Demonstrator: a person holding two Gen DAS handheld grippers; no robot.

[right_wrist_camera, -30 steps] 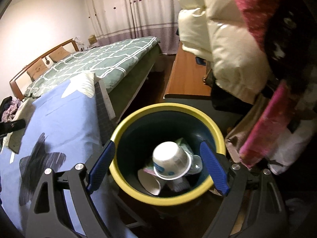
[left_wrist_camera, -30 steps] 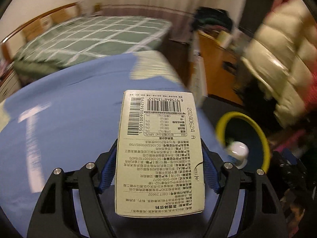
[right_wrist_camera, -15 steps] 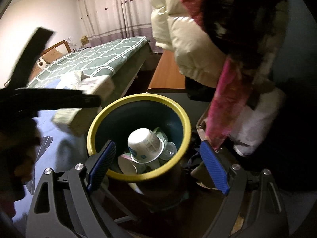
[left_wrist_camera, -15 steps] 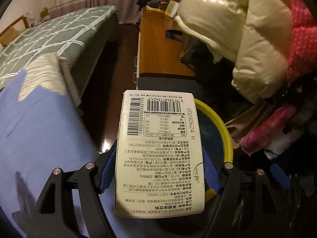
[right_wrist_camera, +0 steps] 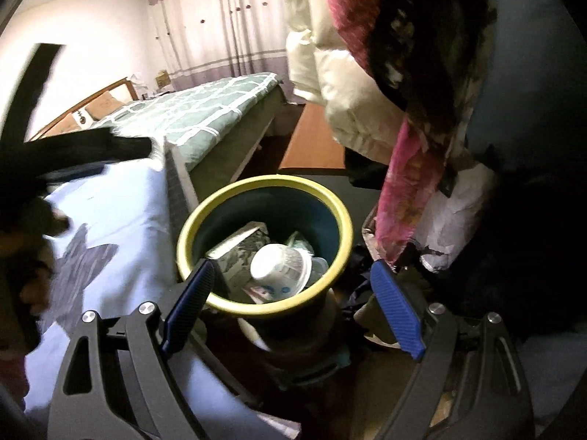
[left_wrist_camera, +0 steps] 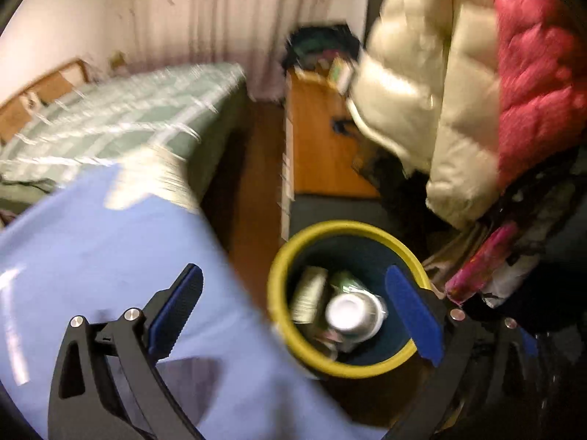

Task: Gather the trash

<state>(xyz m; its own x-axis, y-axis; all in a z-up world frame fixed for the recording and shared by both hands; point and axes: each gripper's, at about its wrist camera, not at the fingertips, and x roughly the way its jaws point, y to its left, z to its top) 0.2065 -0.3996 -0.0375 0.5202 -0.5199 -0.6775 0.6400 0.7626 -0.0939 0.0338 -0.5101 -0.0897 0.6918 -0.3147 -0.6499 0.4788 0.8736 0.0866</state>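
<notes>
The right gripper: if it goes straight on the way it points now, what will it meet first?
Probably the bin. The right gripper, open and empty, points down at the near rim; just past that lie the cup and carton inside. Depth is unclear.

Upper left of both views: bed with green quilt crossed by white lines and brown wooden headboard. Behind it, along the top, pale curtains with a purple band. Lower left: light blue sheet with grey star patches. Centre of the left wrist view: orange-brown wooden cabinet top, blurred. Upper right: puffy cream down jacket hanging beside quilted red jacket; below them, pink patterned cloth.
</notes>
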